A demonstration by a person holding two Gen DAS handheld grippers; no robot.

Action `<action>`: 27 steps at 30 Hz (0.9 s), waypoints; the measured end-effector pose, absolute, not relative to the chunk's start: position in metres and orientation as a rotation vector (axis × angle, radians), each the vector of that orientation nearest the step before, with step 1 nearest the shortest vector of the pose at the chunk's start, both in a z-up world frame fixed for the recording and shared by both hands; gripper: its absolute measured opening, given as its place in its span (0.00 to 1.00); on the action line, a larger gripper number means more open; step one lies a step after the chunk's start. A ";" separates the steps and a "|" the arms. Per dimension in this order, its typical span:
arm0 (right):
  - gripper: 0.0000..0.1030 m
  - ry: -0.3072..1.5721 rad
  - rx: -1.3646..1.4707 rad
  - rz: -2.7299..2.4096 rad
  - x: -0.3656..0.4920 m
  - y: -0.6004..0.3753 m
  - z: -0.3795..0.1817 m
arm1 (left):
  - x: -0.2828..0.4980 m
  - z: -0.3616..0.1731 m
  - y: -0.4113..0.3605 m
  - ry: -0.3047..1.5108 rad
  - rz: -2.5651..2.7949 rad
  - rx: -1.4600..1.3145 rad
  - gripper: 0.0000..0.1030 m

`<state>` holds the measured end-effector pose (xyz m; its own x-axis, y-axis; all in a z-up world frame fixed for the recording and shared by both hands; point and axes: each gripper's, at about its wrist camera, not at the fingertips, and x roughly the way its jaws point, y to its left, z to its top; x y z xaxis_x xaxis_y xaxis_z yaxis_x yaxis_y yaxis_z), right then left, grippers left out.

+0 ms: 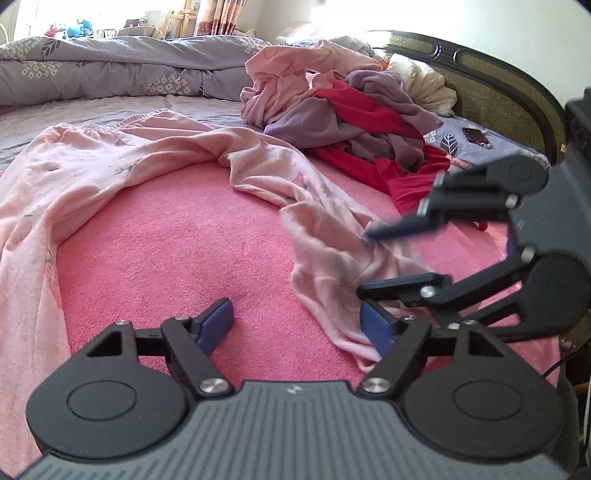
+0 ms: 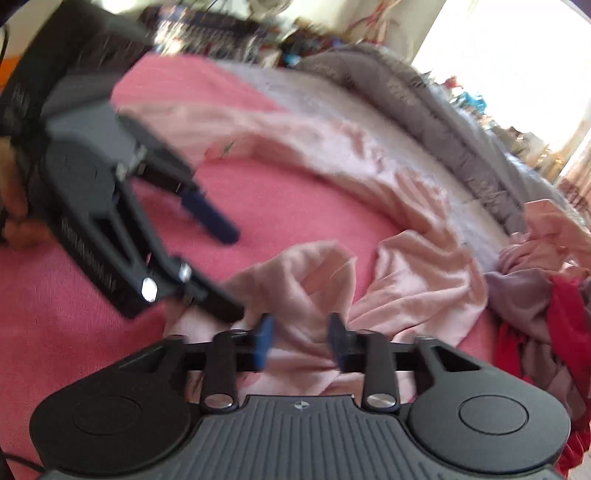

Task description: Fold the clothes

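A: Trousers on bed; leg end runs toward five o'clock, lying between right tool, wide, empty.
B: Left tool? Wide too, cuff probably touching its right pad.

Home bedroom, bed under a pink terry blanket, rolled grey leaf-print quilt in the upper left, dark carved headboard upper right, heap of pink, mauve and red clothes, curtained window at top
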<state>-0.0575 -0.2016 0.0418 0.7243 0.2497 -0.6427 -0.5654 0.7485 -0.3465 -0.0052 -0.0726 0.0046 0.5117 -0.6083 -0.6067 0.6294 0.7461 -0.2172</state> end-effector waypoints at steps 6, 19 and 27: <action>0.95 0.539 -0.645 0.468 -0.041 -0.210 0.062 | -0.006 0.004 -0.072 0.719 -0.744 0.036 0.77; 1.00 0.469 -0.507 0.261 0.000 -0.219 0.048 | -0.009 0.004 -0.075 0.714 -0.727 0.069 0.76; 1.00 0.629 -0.498 0.343 0.027 -0.198 0.041 | -0.008 0.004 -0.075 0.716 -0.729 0.064 0.76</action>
